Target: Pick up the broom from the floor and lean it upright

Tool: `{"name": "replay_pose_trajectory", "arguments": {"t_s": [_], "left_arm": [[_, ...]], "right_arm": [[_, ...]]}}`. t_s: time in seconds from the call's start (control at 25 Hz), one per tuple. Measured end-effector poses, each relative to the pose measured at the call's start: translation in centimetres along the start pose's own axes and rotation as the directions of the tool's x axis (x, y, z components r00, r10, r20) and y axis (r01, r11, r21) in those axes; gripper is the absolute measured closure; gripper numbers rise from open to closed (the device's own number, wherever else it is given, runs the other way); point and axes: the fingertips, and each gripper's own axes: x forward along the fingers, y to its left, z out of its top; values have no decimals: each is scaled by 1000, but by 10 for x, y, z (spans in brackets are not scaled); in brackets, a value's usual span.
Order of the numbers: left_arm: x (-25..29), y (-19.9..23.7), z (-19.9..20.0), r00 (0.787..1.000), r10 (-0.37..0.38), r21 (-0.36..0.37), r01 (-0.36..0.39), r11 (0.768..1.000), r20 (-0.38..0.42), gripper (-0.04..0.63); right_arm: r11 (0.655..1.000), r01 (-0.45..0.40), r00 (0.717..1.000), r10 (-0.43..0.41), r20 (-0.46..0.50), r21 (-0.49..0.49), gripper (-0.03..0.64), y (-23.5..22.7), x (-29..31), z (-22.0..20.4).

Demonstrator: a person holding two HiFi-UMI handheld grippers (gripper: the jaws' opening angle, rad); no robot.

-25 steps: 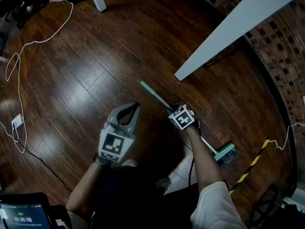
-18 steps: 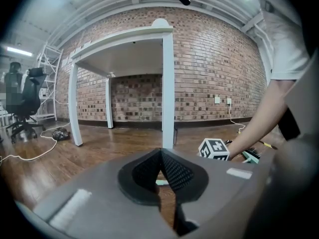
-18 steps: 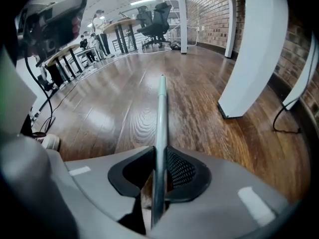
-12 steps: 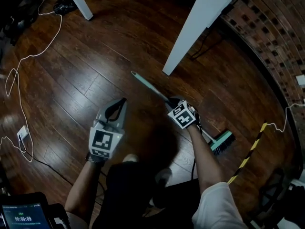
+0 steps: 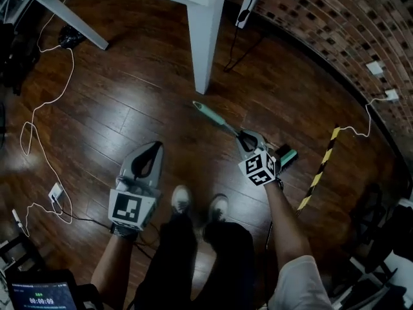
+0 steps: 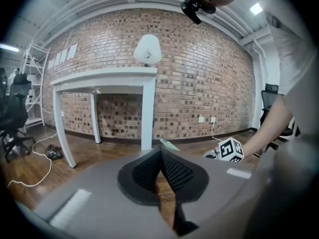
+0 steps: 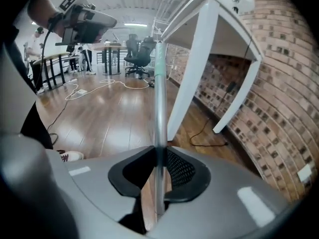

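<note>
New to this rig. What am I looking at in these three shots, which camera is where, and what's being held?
No robot here: a person stands on a wooden floor with a handheld two-jaw gripper in each hand. The overhead picture comes from a head camera looking down. The other two cameras ride on the grippers and look along their jaws. The right gripper is clamped on the shaft of the broom, its jaws having just tightened slightly. The green handle end points toward the white table. The left gripper is shut and empty. White cables trail across the floor.
</note>
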Motion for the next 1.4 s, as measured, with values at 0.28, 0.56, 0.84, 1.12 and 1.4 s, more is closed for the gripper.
{"name": "replay_pose_trajectory", "arguments": {"t_s": [0.28, 0.56, 0.84, 1.12, 1.4], "left_arm": [[-14, -31, 100, 993, -117, -21, 117, 993, -18, 594], [-4, -19, 174, 985, -168, -52, 170, 984, 42, 594], [32, -21, 196, 986, -159, -48, 162, 986, 49, 594], [61, -11, 202, 994, -106, -75, 108, 991, 42, 594], [77, -6, 189, 998, -67, -89, 66, 994, -10, 594]], "right_arm": [[968, 198, 980, -194, -42, 153, 531, -75, -106, 0], [926, 289, 957, -271, -104, 241, 528, -111, -153, 7], [926, 277, 959, -282, -18, 255, 528, -158, -114, 57], [958, 211, 975, -220, 30, 197, 528, -188, -48, 113], [971, 158, 979, -178, 102, 179, 529, -210, -4, 156]]}}
